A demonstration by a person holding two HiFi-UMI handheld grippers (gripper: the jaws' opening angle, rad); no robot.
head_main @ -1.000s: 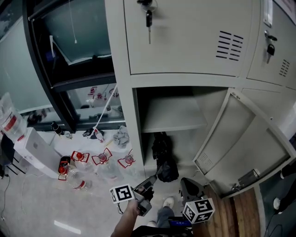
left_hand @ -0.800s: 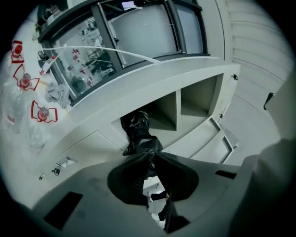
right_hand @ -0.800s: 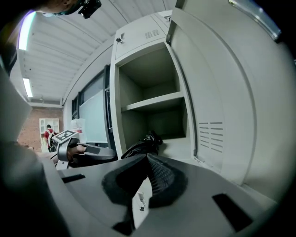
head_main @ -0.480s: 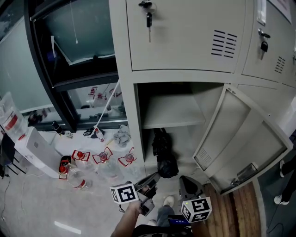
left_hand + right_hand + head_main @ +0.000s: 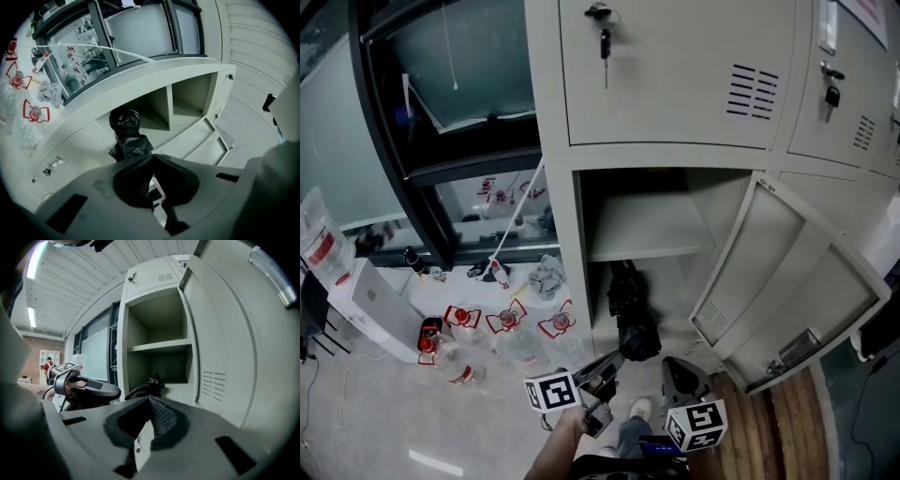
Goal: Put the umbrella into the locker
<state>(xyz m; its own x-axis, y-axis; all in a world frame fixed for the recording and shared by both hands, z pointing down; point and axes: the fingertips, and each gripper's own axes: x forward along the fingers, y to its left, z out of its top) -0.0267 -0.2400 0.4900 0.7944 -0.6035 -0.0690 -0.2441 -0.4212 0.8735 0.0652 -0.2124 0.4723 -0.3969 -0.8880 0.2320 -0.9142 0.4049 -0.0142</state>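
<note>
Left tool (image 5: pixel 613 357), umbrella (image 5: pixel 631 314) lengthwise into locker (image 5: pixel 565 234)

1. From the head, high up: looks steeply down on the open locker (image 5: pixel 555 234), the floor (image 5: pixel 375 412), the left tool (image 5: pixel 612 359) and the right tool (image 5: pixel 675 367) at the bottom edge.
2. From the left tool, low and close: rolled sideways, faces into the locker at the umbrella (image 5: pixel 127 136).
3. From the right tool, low: faces into the same locker; shares the umbrella and shelf (image 5: pixel 159 345) with both other views, and catches the left tool at its left.
</note>
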